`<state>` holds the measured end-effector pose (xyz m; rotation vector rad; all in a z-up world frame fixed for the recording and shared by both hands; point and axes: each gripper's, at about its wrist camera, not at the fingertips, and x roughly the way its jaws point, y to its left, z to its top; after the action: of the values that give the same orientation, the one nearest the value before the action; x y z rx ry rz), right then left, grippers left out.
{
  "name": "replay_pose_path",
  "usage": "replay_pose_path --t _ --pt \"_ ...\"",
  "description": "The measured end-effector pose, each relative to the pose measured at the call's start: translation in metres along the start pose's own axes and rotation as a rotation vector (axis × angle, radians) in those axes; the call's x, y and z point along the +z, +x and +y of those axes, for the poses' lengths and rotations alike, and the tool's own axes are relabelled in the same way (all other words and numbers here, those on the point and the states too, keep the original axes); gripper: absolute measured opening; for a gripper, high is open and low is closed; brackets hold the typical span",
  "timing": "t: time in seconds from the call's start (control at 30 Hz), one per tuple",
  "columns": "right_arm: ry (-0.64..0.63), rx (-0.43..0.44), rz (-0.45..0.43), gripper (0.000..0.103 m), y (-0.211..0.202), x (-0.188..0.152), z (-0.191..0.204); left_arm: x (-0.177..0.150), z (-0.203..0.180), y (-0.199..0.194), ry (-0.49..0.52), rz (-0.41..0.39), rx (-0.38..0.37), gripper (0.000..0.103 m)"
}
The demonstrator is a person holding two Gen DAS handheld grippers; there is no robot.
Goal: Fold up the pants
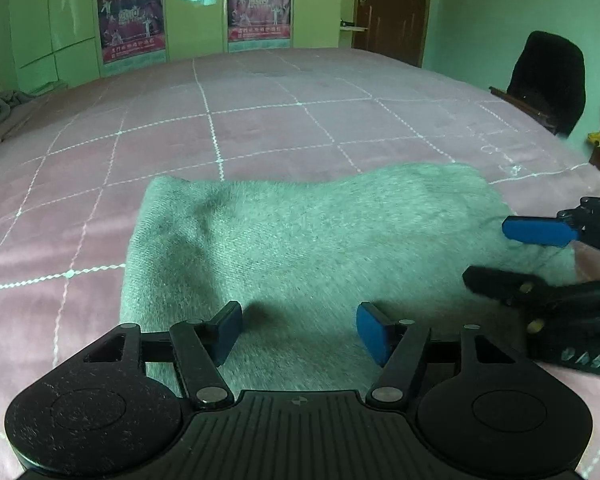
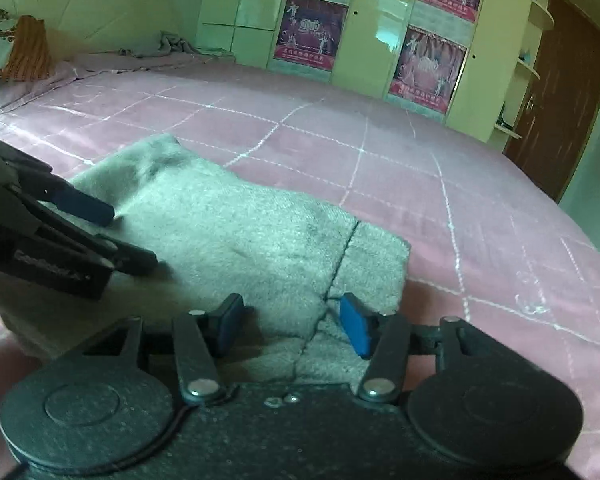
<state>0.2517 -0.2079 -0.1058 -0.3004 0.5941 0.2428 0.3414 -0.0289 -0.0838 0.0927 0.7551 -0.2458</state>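
item: grey fleece pants [image 1: 312, 240], lying on the pink quilted bedspread [image 1: 260, 128], already doubled into a compact rectangular bundle, near the front edge of the bed. listed left to right.

1. far left: bare bedspread; loose grey cloth heaped at the bed's far left corner [image 1: 0, 106]. not part of the work.

2. left gripper [image 1: 300, 334]: jaws apart, nothing between them, fingers [image 1: 230, 332] low over the near left part of the bundle. contact with the cloth cannot be told.

3. centre: bundle's top face, mostly flat, with a shallow dark crease toward the far left corner [image 1: 208, 208]. in the right wrist view a seam line [image 2: 340, 264] runs front to back across the right part.

4. right gripper [image 2: 292, 326]: jaws apart, empty, straddling that seam at the near right edge; also seen from the left wrist view [image 1: 528, 256] at the bundle's right end.

5. far right: dark chair [image 1: 548, 80] beside the bed, well apart from the work.

handling note (judgement): fold appears near finished; remaining step is likely a last fold or squaring up. to do it well, close each jaw on all layers at the near corners, not only the top one; lift both ends level; carry across together so edges meet; press the crease out afterward. fleece is thick and springy, so a shallow bite may slip.
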Motion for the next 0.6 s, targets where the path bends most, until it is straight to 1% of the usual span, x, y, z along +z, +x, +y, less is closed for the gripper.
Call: replay_pose_path --t 0.1,0.13,0.17,0.2,0.27,0.3,0.33,0.37,0.43,0.47,0.53,0.57,0.6 --pt "0.044 0.018 -0.043 0.053 -0.019 0.005 -0.005 -0.009 -0.006 -0.017 0.003 -0.041 0.000 0.064" --pt "0.045 0.009 -0.073 0.055 -0.027 0.004 -0.005 -0.015 -0.010 -0.019 0.005 -0.031 -0.011 0.067" --pt "0.047 0.005 -0.091 0.057 -0.032 0.002 -0.005 -0.021 -0.015 -0.017 0.027 -0.016 -0.008 0.070" --pt "0.050 0.006 -0.090 0.060 -0.034 -0.004 -0.002 -0.027 -0.020 -0.018 0.056 -0.030 0.007 0.071" --pt "0.036 -0.012 0.022 0.059 -0.015 -0.016 -0.002 -0.030 -0.018 -0.029 0.057 -0.050 0.007 0.072" --pt "0.034 -0.009 0.022 0.059 -0.014 -0.020 -0.002 -0.031 -0.012 -0.040 0.045 -0.082 -0.003 0.072" --pt "0.050 -0.003 0.001 0.060 -0.022 -0.020 -0.005 -0.033 -0.003 -0.051 0.042 -0.123 -0.008 0.074" --pt "0.084 0.019 -0.029 0.062 -0.035 -0.019 -0.010 -0.035 0.008 -0.059 0.039 -0.147 0.004 0.080" --pt "0.179 0.067 -0.102 0.079 -0.058 -0.022 -0.029 -0.036 0.035 -0.066 0.017 -0.164 0.023 0.083" --pt "0.243 0.092 -0.121 0.080 -0.065 -0.025 -0.043 -0.037 0.050 -0.067 -0.007 -0.162 0.017 0.084" --pt "0.386 0.149 -0.118 0.080 -0.070 -0.035 -0.075 -0.038 0.086 -0.059 -0.085 -0.100 -0.023 0.084" --pt "0.455 0.171 -0.104 0.080 -0.068 -0.040 -0.088 -0.038 0.100 -0.054 -0.127 -0.077 -0.052 0.083" --pt "0.548 0.216 -0.072 0.079 -0.060 -0.047 -0.105 -0.040 0.113 -0.049 -0.170 -0.049 -0.105 0.083"
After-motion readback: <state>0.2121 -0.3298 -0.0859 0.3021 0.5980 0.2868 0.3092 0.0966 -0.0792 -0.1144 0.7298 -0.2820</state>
